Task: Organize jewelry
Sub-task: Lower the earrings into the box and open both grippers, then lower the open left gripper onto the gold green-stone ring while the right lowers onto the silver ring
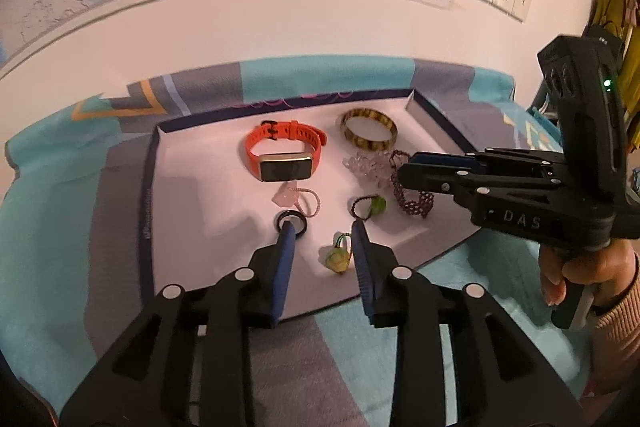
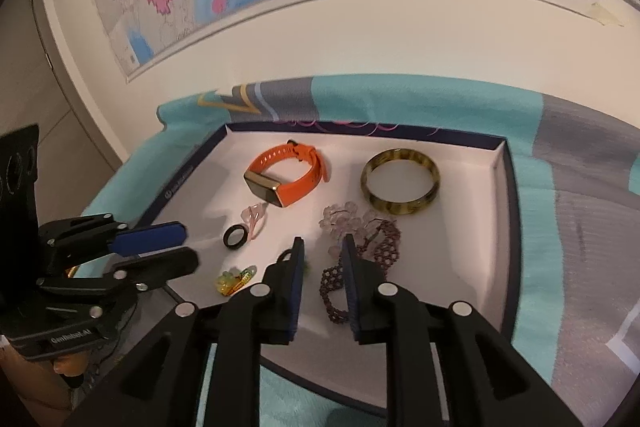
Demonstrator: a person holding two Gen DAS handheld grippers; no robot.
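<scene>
I hold both grippers over the tray (image 2: 505, 187), where the jewelry lies spread in one layer so each piece can be picked singly. Left gripper (image 1: 320, 227): fingers spread and empty, between the black ring (image 1: 291, 221) and the green charm (image 1: 337, 258). Right gripper (image 2: 322, 245): fingers also spread and empty, above the purple bracelet (image 2: 335, 291), which I judge the likeliest next pick. The watch (image 2: 286, 179) and bangle (image 2: 400, 187) lie near the far wall.
</scene>
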